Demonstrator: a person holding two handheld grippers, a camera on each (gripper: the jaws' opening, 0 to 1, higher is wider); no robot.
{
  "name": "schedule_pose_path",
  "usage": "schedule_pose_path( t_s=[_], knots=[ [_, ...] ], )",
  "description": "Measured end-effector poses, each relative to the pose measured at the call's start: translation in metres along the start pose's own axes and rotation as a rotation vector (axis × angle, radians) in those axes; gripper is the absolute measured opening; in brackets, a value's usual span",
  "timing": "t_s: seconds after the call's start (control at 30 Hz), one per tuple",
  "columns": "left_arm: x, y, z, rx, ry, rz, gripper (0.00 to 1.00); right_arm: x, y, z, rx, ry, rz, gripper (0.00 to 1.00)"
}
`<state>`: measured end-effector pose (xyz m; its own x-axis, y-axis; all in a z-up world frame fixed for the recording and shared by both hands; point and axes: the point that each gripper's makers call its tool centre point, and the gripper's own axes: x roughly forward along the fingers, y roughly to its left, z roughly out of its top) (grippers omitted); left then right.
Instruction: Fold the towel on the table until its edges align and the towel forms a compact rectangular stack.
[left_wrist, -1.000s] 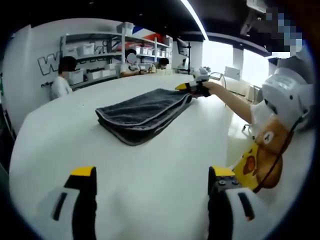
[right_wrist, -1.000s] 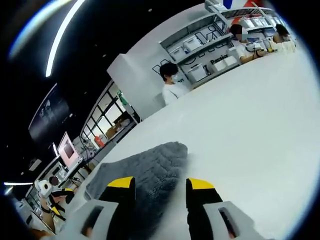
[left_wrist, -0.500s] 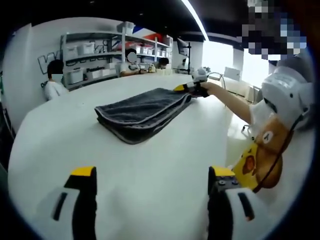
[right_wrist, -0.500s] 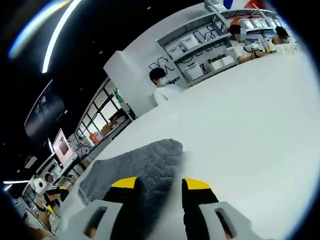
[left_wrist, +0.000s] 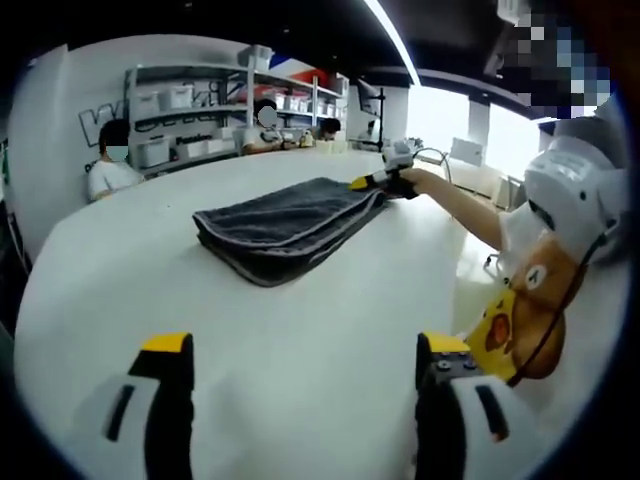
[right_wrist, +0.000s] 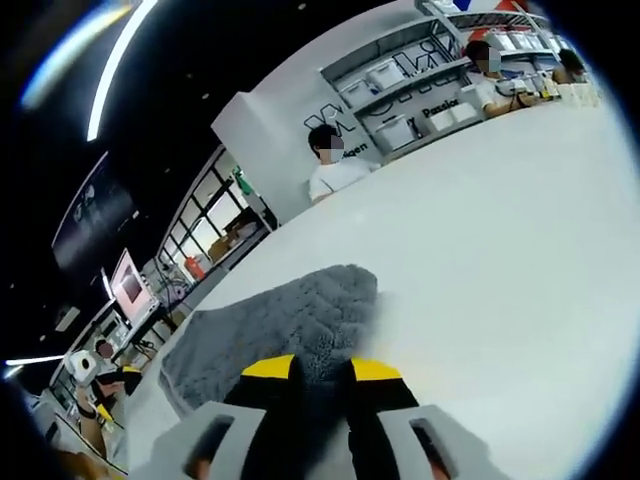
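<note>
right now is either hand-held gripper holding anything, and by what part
The right hand-held gripper pinches the gray towel at its near corner edge. The left hand-held gripper holds nothing.

The room is brightly and evenly lit. A long ceiling light strip (left_wrist: 392, 40) runs overhead, and daylight pours in through windows (left_wrist: 468, 125) that are blown out to near white. The white counter (left_wrist: 300, 330) reflects the light strongly and carries only faint, soft shadows; a thin one lies under the folded towel (left_wrist: 285, 225). Fisheye distortion bends the shelving (right_wrist: 410, 95) and the counter's edge toward the rims. Both views are slightly soft, with the tools' near parts blurred. The ceiling (right_wrist: 190, 70) stays dark.
</note>
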<state>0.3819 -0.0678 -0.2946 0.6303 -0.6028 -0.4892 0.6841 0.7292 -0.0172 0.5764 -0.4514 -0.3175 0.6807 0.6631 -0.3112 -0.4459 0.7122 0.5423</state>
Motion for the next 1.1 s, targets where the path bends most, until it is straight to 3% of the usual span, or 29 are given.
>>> schedule_pose_path(
  t_s=[0.2, 0.4, 1.1],
  knots=[
    [-0.001, 0.001, 0.0, -0.006, -0.009, 0.004, 0.97, -0.006, 0.002, 0.002, -0.06, 0.007, -0.01, 0.09],
    [0.0, 0.0, -0.001, -0.011, -0.012, 0.002, 0.96, -0.006, -0.011, 0.003, -0.085, 0.006, -0.029, 0.08],
    [0.003, -0.001, -0.001, -0.006, -0.008, -0.007, 0.96, -0.04, -0.037, 0.008, -0.073, -0.041, -0.143, 0.08]
  ],
)
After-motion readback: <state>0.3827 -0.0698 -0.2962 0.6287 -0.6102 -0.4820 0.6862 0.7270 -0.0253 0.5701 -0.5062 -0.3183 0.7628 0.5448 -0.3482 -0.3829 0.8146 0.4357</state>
